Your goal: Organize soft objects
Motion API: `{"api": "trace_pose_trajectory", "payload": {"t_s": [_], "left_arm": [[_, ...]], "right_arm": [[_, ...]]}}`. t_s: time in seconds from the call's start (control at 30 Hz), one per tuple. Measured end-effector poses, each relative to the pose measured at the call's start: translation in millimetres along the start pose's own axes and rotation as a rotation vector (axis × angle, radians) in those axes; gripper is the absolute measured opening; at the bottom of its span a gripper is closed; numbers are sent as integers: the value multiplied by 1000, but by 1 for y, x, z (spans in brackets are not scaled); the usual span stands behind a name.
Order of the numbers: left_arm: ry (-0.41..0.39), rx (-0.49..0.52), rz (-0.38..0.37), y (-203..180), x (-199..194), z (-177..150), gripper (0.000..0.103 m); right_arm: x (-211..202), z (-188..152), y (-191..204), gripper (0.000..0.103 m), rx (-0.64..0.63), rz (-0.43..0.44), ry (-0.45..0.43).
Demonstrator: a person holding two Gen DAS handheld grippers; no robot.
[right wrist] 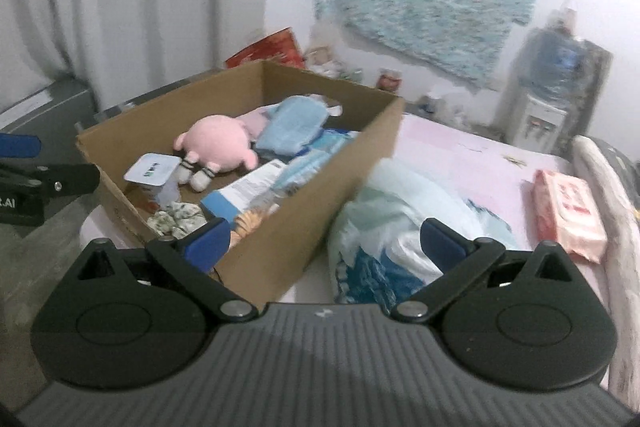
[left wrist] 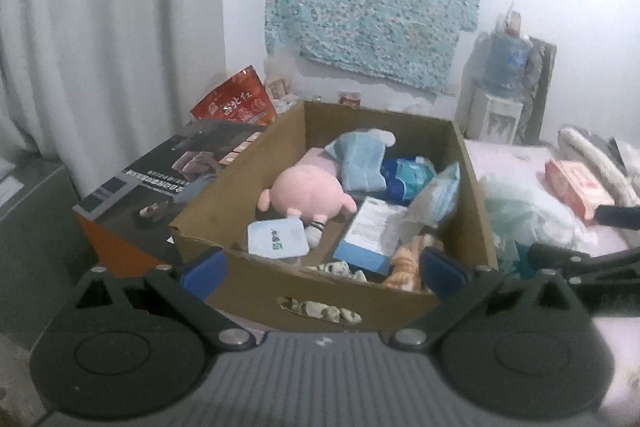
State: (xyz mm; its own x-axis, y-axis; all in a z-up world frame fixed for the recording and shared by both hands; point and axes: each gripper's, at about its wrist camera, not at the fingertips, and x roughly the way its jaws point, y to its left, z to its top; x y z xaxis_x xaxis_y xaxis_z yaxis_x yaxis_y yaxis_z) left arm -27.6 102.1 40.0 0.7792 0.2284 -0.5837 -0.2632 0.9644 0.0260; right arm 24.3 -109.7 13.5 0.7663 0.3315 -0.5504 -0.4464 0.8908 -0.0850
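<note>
Tongs, left (left wrist: 322,269): spread wide, empty, at the cardboard box's (left wrist: 256,279) near wall;
Tongs, right (right wrist: 324,245): spread wide, empty;
Pink plush (left wrist: 306,195): inside box;
Plastic bag (right wrist: 400,223): on bed, beside box

From just behind my left claw (left wrist: 322,269) and my right claw (right wrist: 324,247), both cameras angle down, close on the shared cardboard box (left wrist: 256,279) ahead.
</note>
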Motion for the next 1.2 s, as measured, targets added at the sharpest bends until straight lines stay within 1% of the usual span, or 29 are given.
{"api": "trace_pose_trajectory", "payload": {"t_s": [0.07, 0.1, 0.2, 0.27, 0.3, 0.4, 0.5, 0.83, 1.2], "left_arm": [[24, 14, 3, -6, 2, -2, 103], [39, 21, 2, -9, 3, -3, 103], [62, 44, 6, -16, 6, -6, 103], [80, 61, 10, -20, 8, -7, 103], [106, 62, 9, -23, 11, -7, 103], [173, 46, -4, -24, 20, -8, 103], [192, 27, -3, -23, 24, -10, 103], [213, -1, 13, -24, 28, -11, 103], [234, 3, 25, -25, 31, -12, 103]], "right_arm": [[-6, -7, 1, 102, 28, -32, -6], [-7, -9, 0, 102, 55, -29, 4], [-10, -14, -6, 102, 177, 22, 66], [-8, -17, -8, 102, 238, 72, 110], [-6, -18, -7, 102, 254, 89, 128], [-3, -20, -1, 102, 254, 98, 152], [2, -20, 1, 102, 248, 74, 171], [7, -22, -2, 102, 239, 23, 197], [10, -21, 0, 102, 214, 14, 215]]}}
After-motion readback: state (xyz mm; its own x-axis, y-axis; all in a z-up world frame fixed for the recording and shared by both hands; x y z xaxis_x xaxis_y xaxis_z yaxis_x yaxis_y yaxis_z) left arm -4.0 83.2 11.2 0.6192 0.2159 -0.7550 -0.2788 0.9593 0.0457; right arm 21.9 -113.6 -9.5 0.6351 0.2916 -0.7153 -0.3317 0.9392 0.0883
